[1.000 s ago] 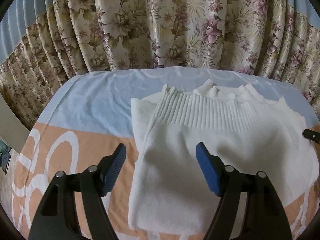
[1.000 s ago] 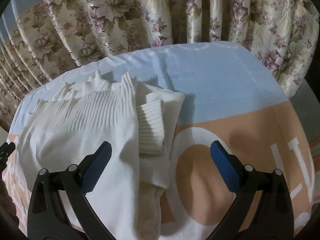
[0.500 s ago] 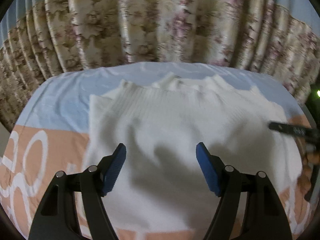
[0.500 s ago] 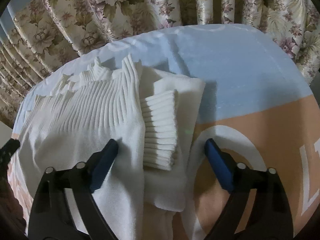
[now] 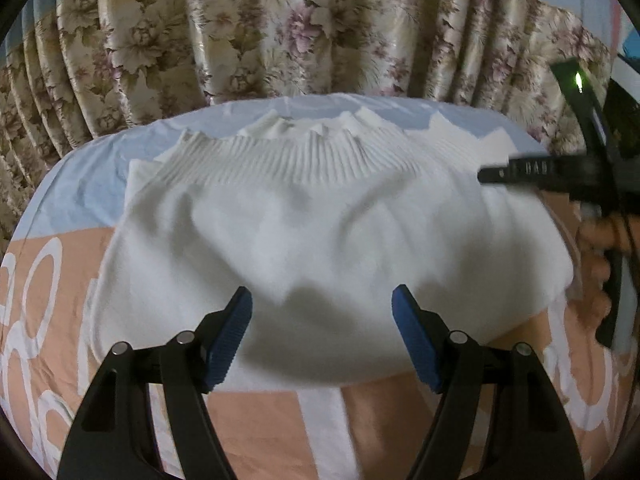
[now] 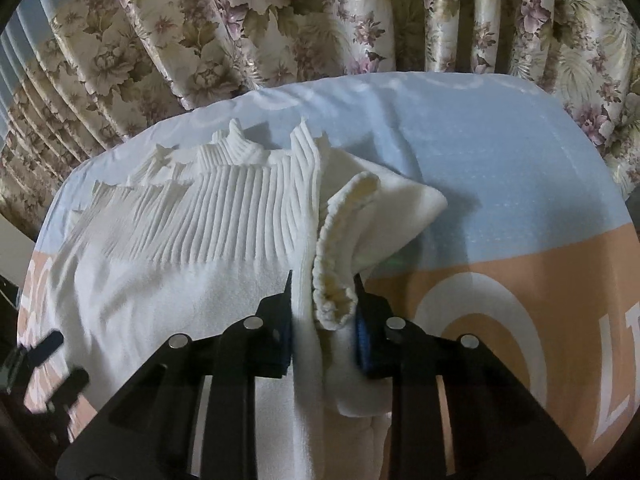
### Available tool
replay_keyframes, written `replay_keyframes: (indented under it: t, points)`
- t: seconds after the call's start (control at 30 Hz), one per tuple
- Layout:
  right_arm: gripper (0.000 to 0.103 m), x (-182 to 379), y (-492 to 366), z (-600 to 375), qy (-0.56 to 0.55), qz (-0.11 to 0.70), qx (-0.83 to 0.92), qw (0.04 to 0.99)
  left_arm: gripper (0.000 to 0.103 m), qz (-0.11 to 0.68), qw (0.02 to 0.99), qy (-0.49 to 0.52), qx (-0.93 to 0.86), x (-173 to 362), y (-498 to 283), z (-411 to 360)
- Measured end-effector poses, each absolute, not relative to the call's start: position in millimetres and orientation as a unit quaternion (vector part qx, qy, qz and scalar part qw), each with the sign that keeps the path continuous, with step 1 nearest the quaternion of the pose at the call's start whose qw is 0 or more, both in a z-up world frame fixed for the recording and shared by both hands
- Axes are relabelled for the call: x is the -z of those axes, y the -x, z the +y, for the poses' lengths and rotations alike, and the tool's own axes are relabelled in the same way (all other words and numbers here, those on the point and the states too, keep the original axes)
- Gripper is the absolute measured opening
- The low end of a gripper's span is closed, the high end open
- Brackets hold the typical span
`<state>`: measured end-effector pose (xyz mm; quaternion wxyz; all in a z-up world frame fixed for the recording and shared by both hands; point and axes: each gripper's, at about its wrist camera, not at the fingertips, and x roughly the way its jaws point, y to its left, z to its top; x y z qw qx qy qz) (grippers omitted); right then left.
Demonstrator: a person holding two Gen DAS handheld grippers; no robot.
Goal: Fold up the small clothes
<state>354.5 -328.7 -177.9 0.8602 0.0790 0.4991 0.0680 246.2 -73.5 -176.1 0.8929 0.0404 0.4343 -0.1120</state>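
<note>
White knit sweater [image 5: 320, 240] lay on the printed bed cover [image 6: 500, 152], ribbed hem toward the far, curtain-side edge, its long axis running across between the two hands. Right hand-held gripper [image 6: 322, 320] had just been closing and stood narrow, pinching the sweater's right edge with the folded-in ribbed cuff [image 6: 336, 276] between the pads. Left hand-held gripper [image 5: 322, 332] stood wide and empty over the sweater's near edge; judged nearer to the left side for the matching pinch.

Bare cloth [image 6: 500, 168] right of the sweater [image 6: 192, 280] lies open; curtain [image 6: 320, 20] blocks behind.
</note>
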Motion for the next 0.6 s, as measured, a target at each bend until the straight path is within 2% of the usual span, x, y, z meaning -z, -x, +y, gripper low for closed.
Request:
replay_keyframes:
  t: [0.23,0.6]
  points:
    - [0.023,159,-352,-327,-0.098,0.484,-0.076,0.866,0.076,0.449,0.883,-0.076,0.113,204,-242,-87]
    - [0.023,108,-354,-302,-0.132,0.462,-0.106,0.871,0.074,0.44,0.891,-0.027,0.106,173,-238,-55]
